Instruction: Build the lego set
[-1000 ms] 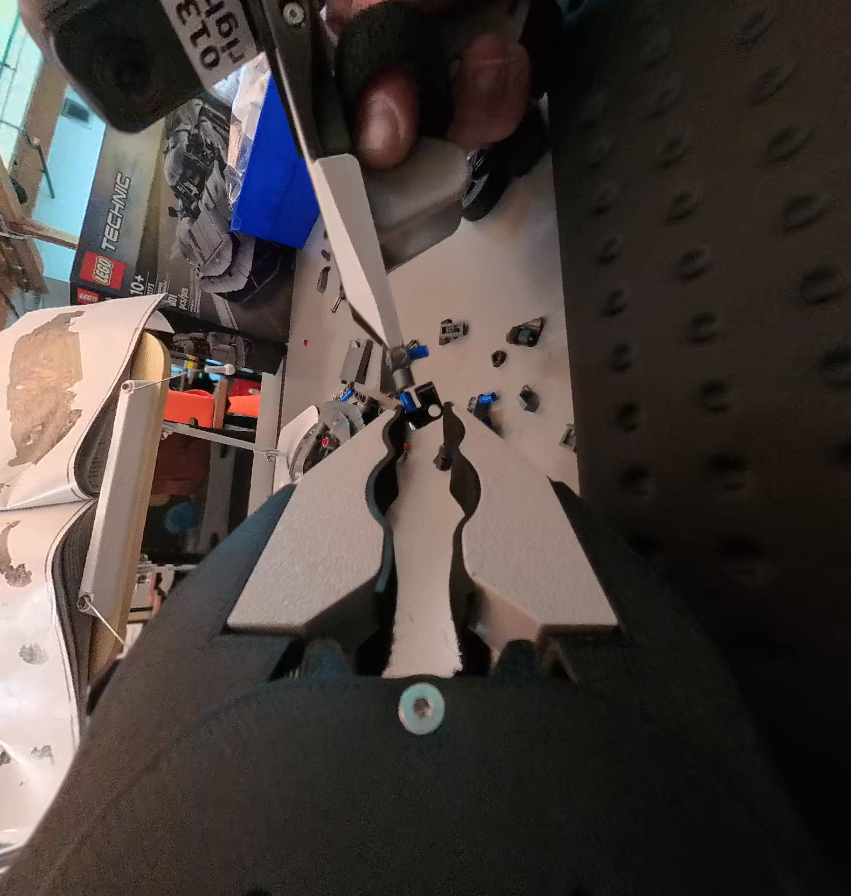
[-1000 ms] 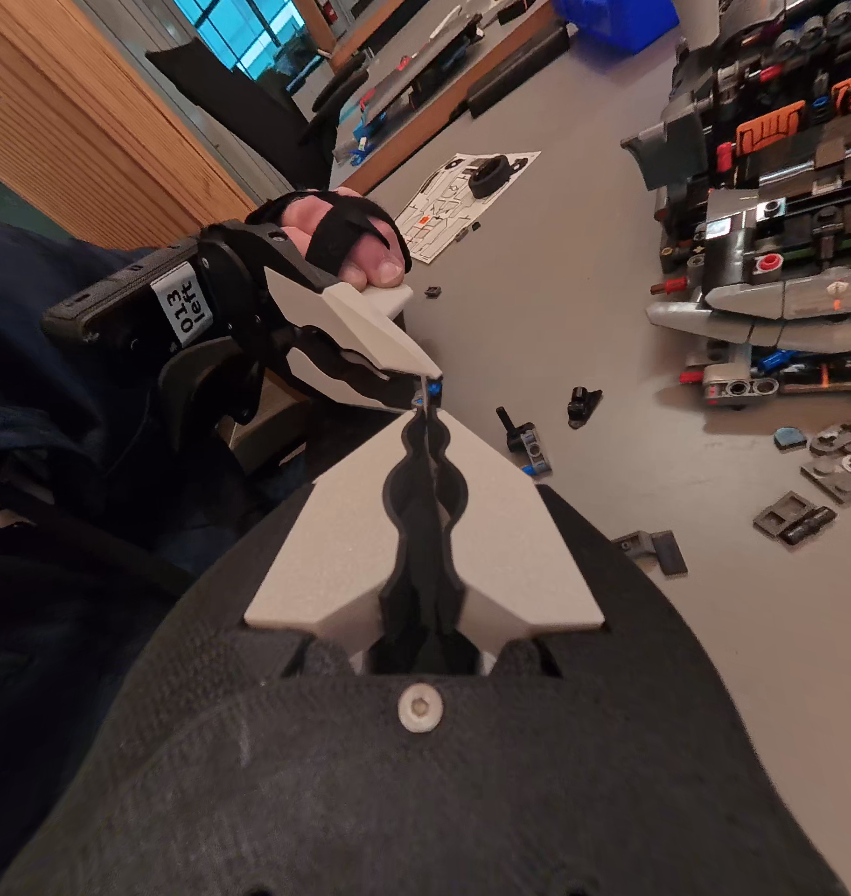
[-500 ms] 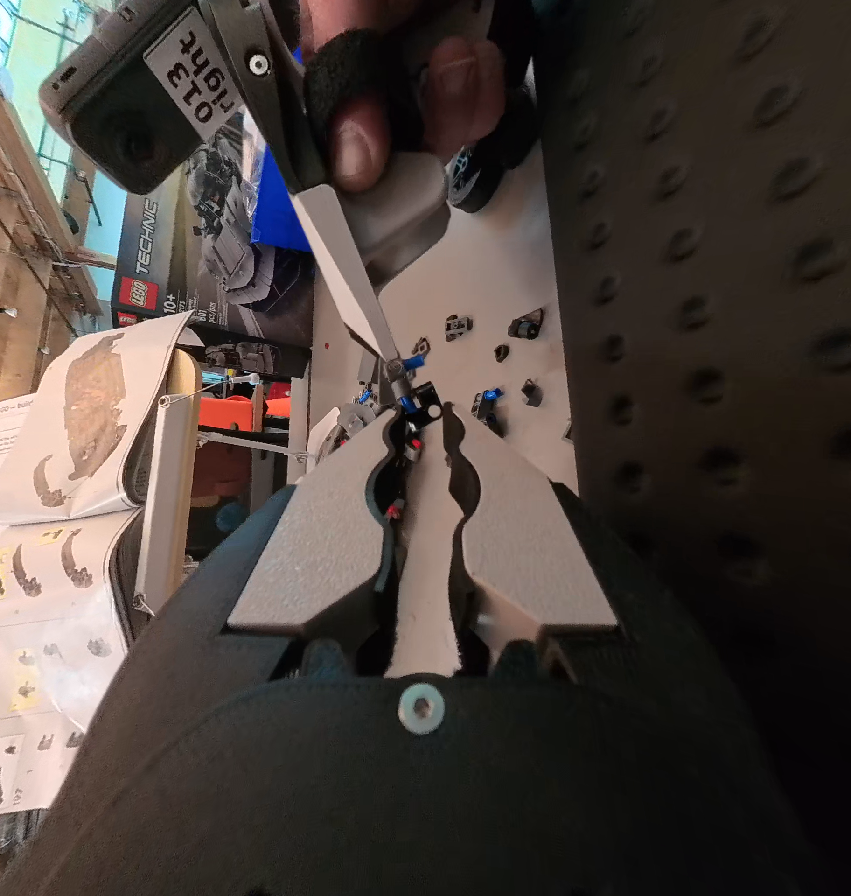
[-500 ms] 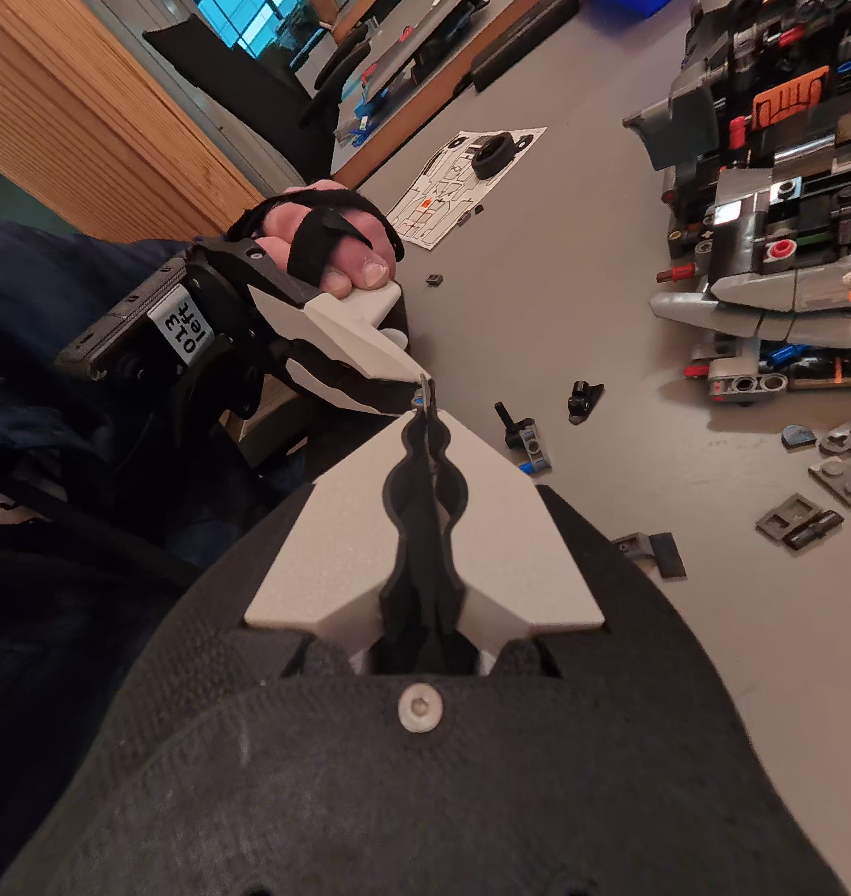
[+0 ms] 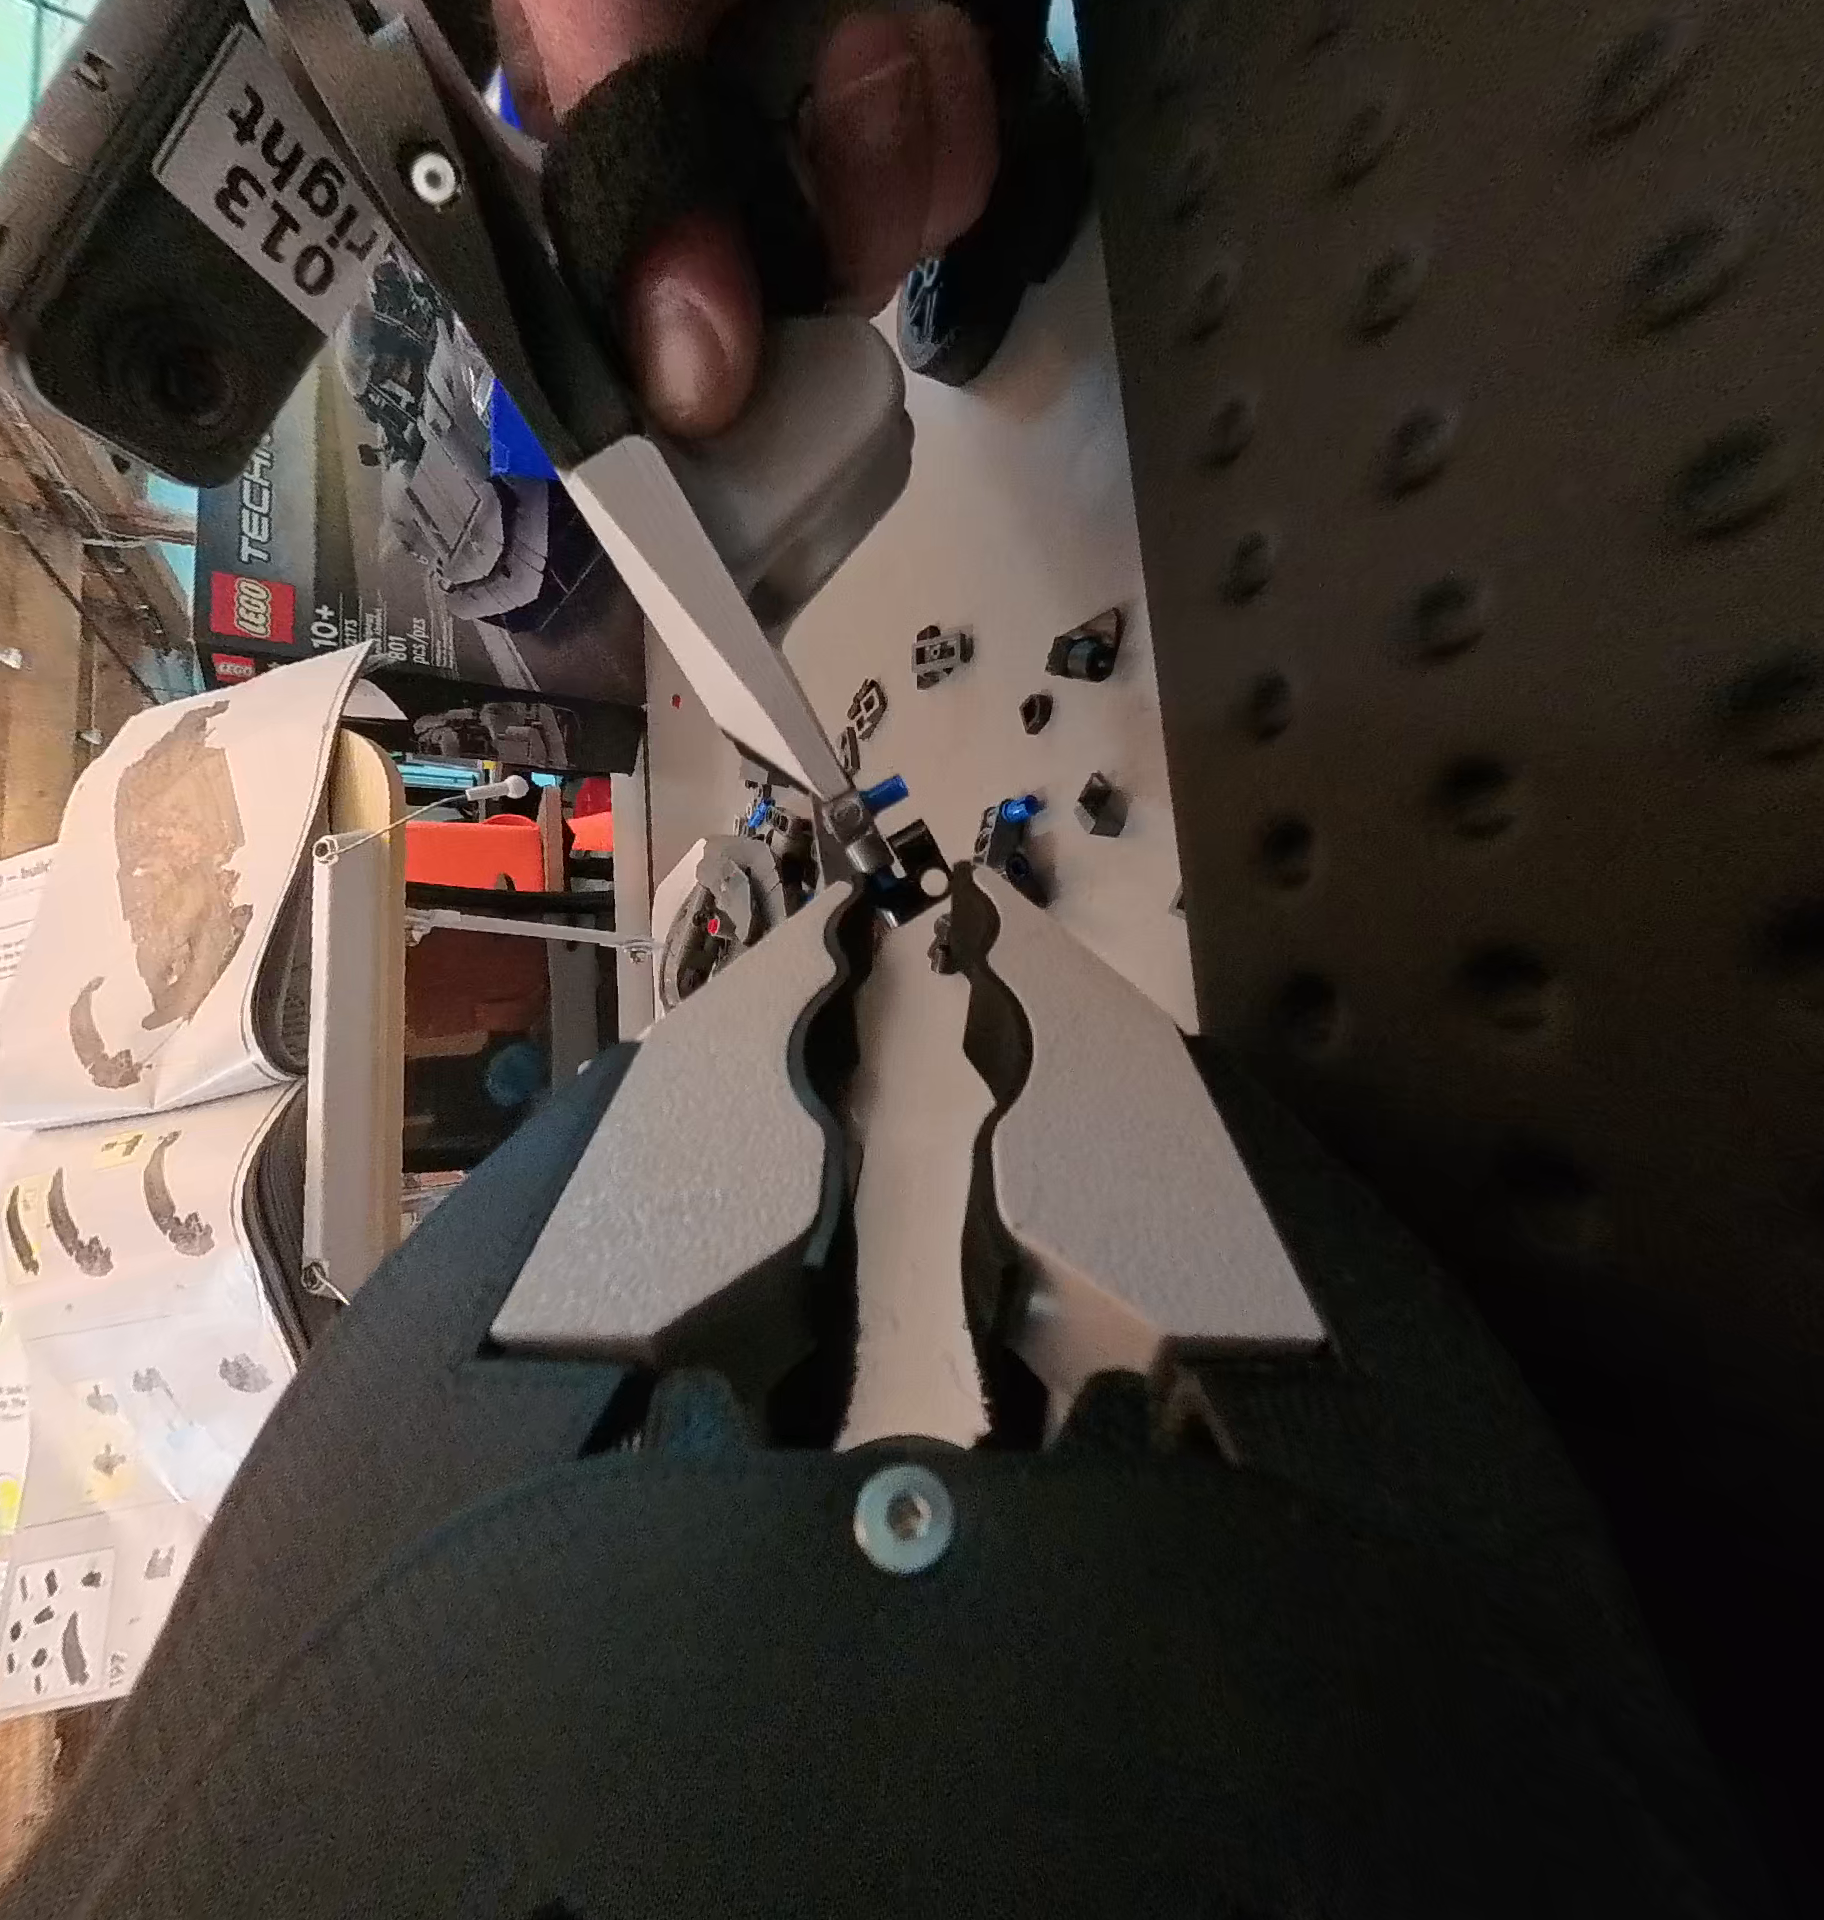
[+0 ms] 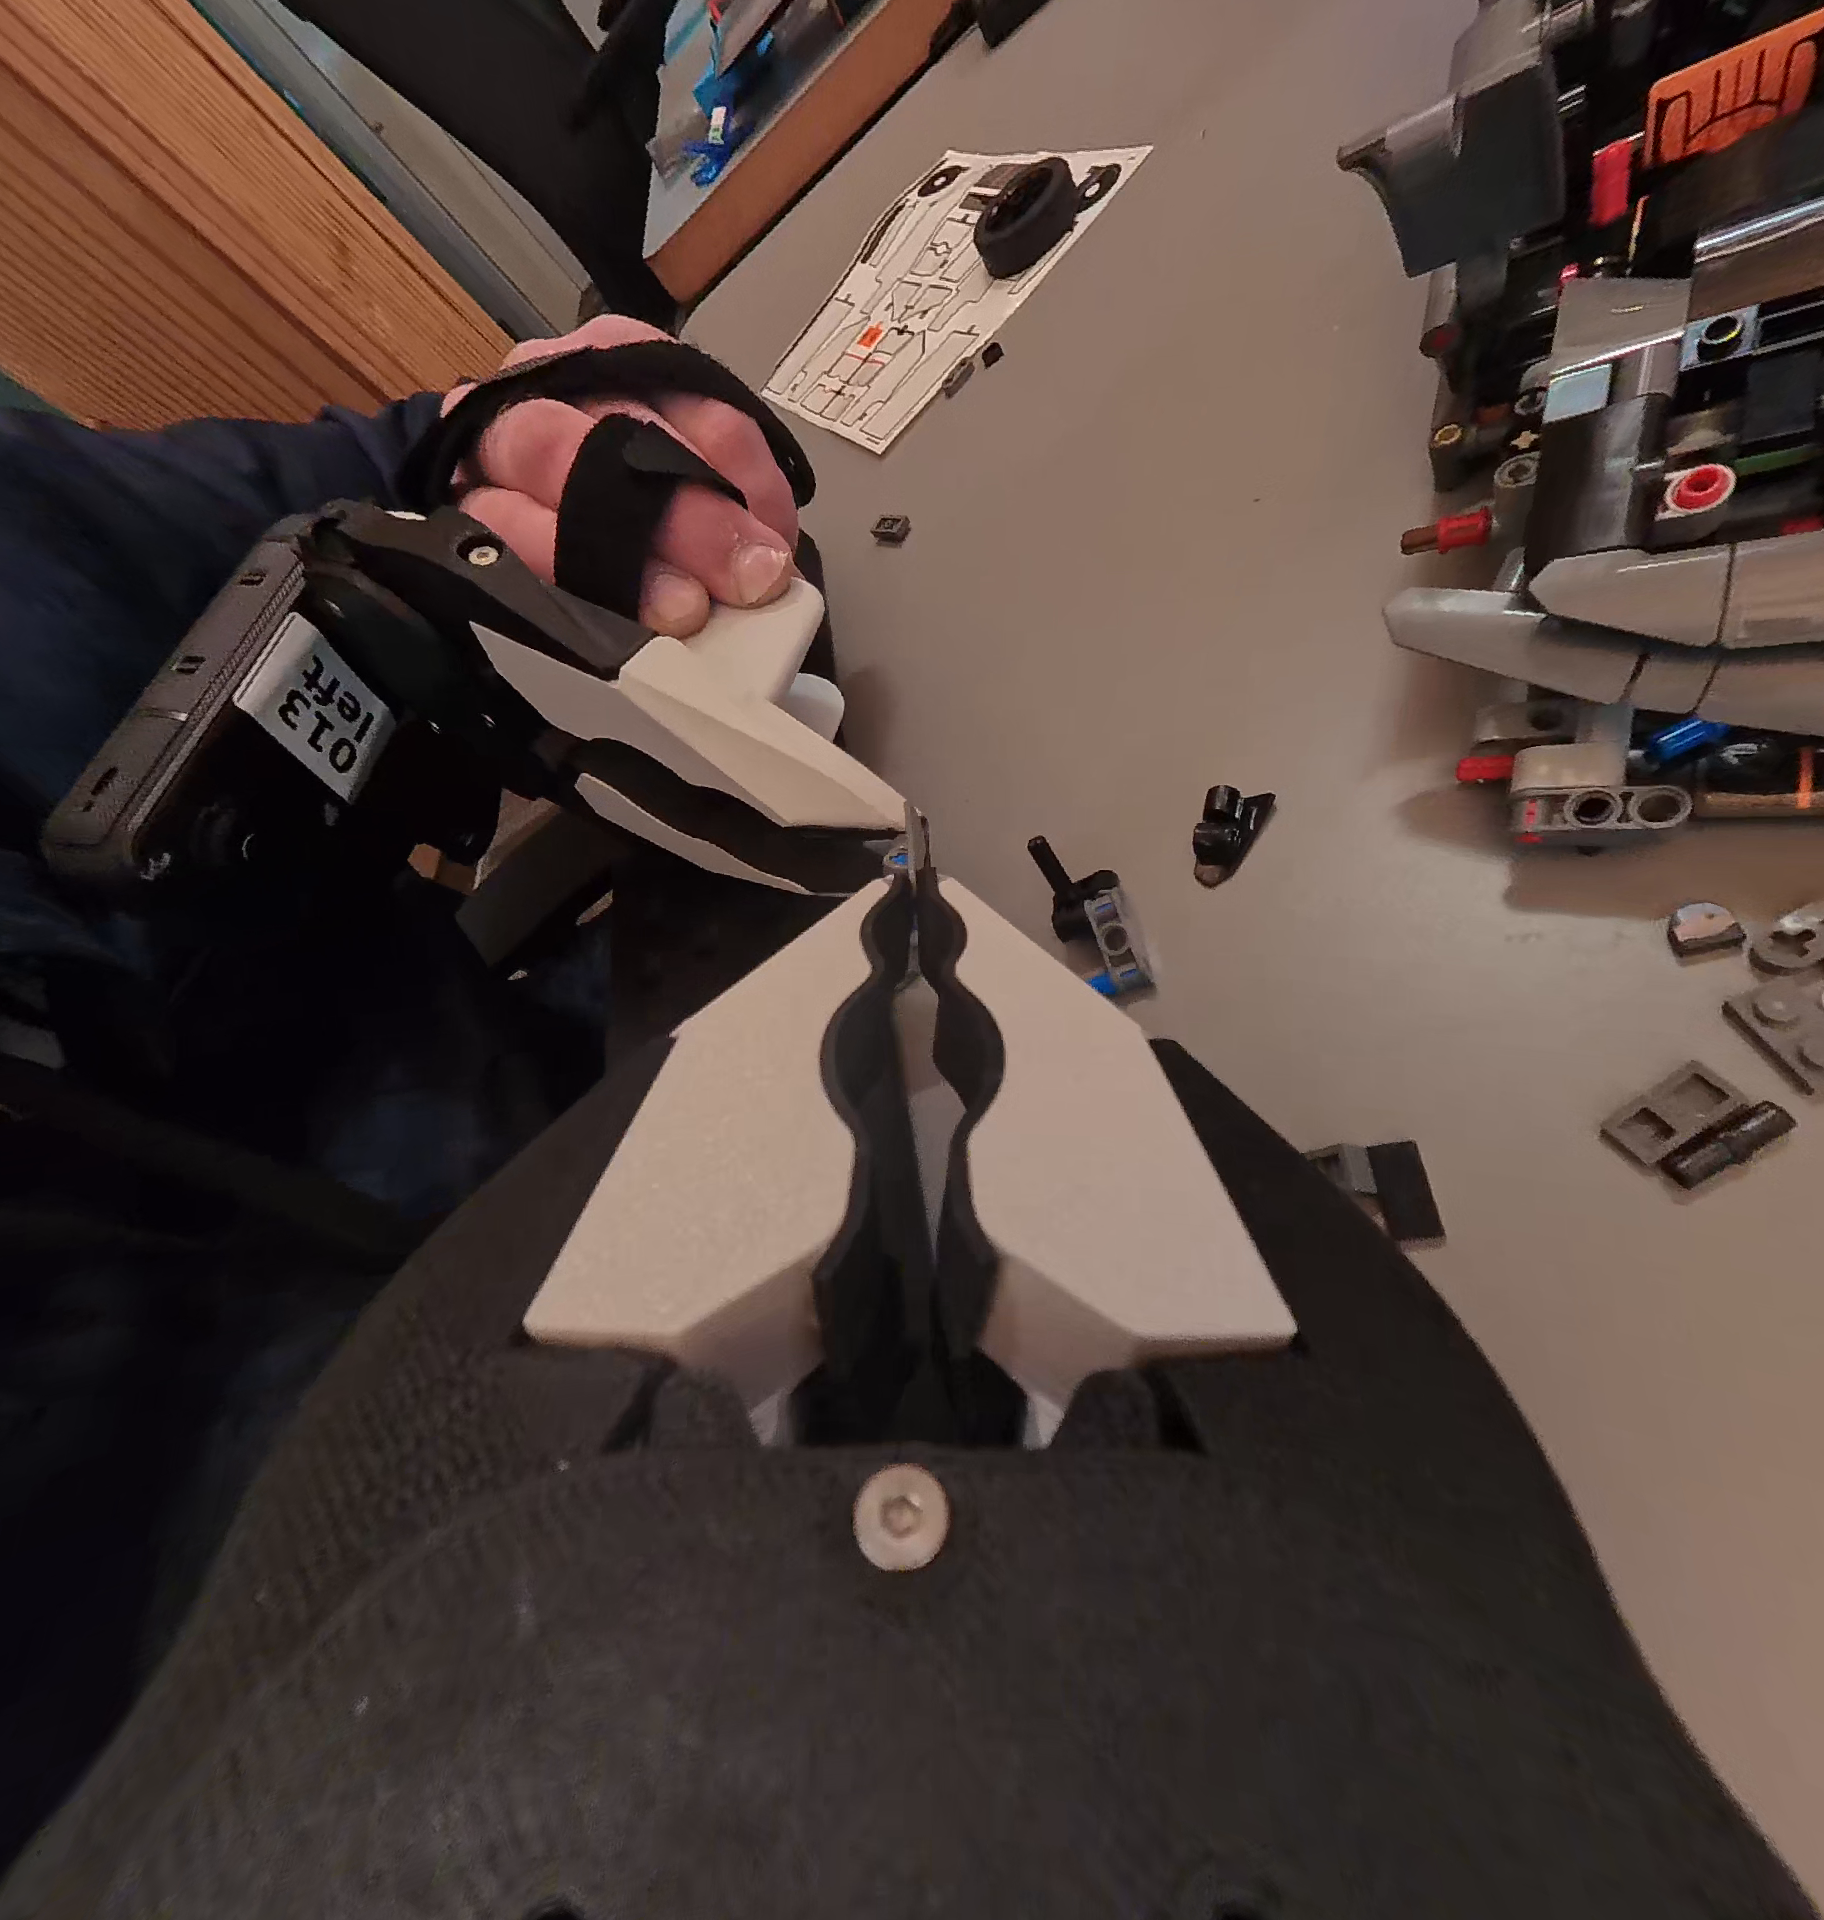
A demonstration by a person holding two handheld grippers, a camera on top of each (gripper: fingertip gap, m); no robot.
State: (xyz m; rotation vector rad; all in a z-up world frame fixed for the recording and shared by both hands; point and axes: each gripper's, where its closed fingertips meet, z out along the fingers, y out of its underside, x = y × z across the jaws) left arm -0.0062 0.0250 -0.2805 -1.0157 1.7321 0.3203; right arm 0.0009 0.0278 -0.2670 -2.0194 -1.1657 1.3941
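Two grippers [image 6: 913,883] [image 5: 903,894], one tyre [image 6: 1027,213]

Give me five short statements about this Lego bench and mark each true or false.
1. The right gripper is shut on a small grey piece. True.
2. The left gripper is closed tight. False: there is a clear gap between its fingers.
3. A black tyre lies on the sticker sheet. True.
4. The big grey model is held in the air. False: it rests on the table.
5. The table is bare of loose pieces. False: several lie scattered.
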